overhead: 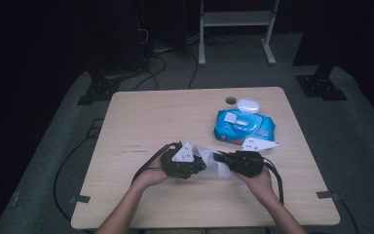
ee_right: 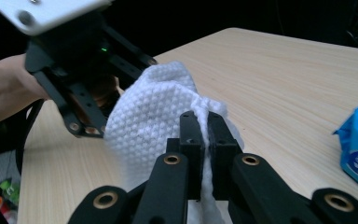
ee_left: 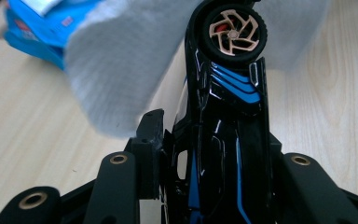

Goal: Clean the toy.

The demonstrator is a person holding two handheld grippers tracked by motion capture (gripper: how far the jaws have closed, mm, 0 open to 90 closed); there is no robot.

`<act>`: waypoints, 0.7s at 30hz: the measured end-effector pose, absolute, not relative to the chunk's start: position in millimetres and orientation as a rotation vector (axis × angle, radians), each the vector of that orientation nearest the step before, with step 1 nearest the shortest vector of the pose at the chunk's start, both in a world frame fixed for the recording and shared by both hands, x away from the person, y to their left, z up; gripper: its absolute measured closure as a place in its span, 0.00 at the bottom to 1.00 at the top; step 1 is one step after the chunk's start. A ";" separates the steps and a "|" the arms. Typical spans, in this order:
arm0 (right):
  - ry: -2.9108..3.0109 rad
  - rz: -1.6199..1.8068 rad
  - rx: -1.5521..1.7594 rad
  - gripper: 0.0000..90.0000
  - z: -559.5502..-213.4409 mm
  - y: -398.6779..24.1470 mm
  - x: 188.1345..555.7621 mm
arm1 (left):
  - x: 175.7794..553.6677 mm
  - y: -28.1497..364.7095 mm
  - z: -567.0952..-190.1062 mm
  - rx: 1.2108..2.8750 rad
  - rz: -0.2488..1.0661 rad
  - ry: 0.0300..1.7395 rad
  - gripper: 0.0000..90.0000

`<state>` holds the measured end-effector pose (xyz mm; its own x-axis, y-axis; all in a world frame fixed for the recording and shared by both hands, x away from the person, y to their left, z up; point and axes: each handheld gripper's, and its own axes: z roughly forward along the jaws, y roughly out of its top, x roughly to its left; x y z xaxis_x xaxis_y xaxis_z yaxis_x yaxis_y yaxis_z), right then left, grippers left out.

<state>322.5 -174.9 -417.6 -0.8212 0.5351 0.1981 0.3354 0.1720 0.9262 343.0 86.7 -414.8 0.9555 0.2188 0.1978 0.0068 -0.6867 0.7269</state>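
A black-and-blue toy car [ee_left: 223,140] is clamped on its side in the left claw [ee_left: 214,154], above the table [overhead: 141,122]. A white wet wipe [ee_right: 154,116] is pinched in the fully closed right claw [ee_right: 204,140] and is held against the car. Wiping appears under way; next, the wipe should be drawn along the bodywork, though contact is partly hidden.

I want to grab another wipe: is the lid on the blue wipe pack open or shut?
Open. On the blue wipe pack the white lid is flipped back past its far edge, baring the opening.
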 end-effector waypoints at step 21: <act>2.265 1.708 0.917 0.96 -426.1 -180.0 326.5 | 346.7 95.9 -412.0 2.204 0.283 0.199 0.62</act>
